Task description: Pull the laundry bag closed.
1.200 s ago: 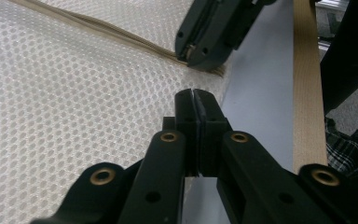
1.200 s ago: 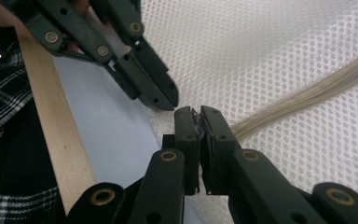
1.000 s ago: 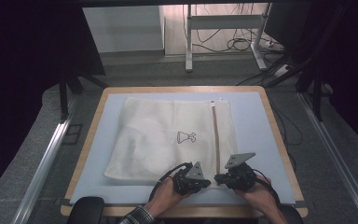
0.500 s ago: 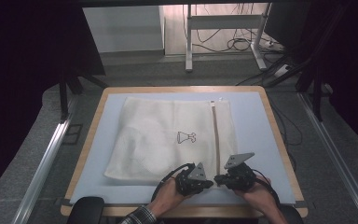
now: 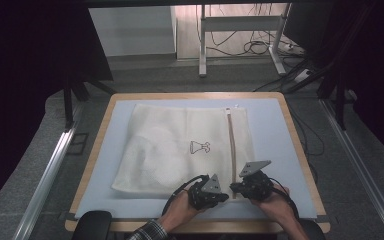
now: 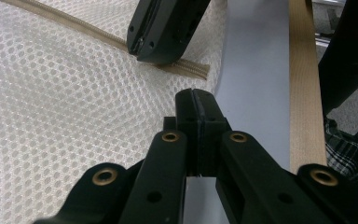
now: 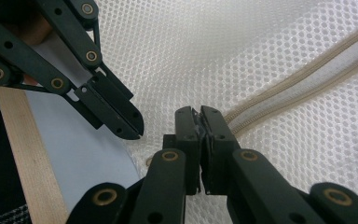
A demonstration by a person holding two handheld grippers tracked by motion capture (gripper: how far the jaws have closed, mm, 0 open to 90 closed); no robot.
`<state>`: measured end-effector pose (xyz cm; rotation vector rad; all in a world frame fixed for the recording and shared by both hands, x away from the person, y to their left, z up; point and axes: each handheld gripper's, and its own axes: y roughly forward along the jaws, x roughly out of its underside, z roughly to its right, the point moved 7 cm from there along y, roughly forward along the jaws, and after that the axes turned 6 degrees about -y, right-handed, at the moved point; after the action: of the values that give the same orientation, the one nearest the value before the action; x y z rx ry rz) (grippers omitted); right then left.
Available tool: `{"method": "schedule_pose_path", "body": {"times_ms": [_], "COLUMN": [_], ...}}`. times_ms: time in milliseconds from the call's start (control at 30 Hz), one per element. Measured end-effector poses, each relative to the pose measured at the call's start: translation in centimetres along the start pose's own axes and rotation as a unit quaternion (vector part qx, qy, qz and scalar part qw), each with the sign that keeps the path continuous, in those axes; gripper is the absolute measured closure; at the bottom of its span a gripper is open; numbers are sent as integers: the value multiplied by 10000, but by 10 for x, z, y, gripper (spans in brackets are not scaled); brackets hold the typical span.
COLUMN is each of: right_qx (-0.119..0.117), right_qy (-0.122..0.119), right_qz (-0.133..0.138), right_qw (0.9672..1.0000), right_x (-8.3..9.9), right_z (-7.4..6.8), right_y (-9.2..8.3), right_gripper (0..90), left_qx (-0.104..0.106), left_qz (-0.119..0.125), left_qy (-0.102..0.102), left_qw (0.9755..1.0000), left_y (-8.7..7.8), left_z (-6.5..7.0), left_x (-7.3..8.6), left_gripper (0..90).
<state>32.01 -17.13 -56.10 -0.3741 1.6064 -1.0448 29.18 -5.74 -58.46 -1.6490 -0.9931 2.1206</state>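
Observation:
A white mesh laundry bag [image 5: 175,150] lies flat on a pale blue mat [image 5: 275,135], with a beige zipper [image 5: 231,145] running from its far edge to its near edge. Both grippers meet at the zipper's near end. My right gripper [image 7: 200,112] is shut, and the zipper [image 7: 298,88] runs straight into its jaws, where a thin sliver shows between the pads. My left gripper [image 6: 195,95] is shut, its tips at the edge of the bag [image 6: 51,116]; whether it pinches mesh I cannot tell. In the high view the left gripper [image 5: 224,196] sits just left of the right gripper [image 5: 233,188].
The mat lies on a table with a wooden rim [image 5: 300,150] close to the right of both hands. A small dark logo [image 5: 200,147] marks the middle of the bag. Desk legs and cables [image 5: 260,47] stand on the floor beyond the table.

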Motion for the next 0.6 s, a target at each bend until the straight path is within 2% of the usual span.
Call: {"method": "schedule_pose_path", "body": {"times_ms": [267, 367, 533, 600], "right_qx": [41, 58, 75, 178], "right_qy": [-32, -33, -54, -61], "right_qz": [-10, -4, 20, 5], "right_qw": [10000, 10000, 10000, 9998], "right_x": [-1, -1, -2, -3], "right_z": [-1, 1, 3, 7], "right_y": [0, -1, -1, 0], "right_gripper": [863, 863, 863, 864], "left_qx": [-1, -76, -38, -41], "left_qz": [12, -5, -4, 44], "left_qy": [-30, -8, -30, -57], "left_qw": [10000, 10000, 10000, 10000], "left_y": [4, 4, 4, 4], "left_z": [-2, 0, -1, 0], "left_x": [-3, -4, -3, -3], "left_gripper": [900, 900, 900, 900]}}
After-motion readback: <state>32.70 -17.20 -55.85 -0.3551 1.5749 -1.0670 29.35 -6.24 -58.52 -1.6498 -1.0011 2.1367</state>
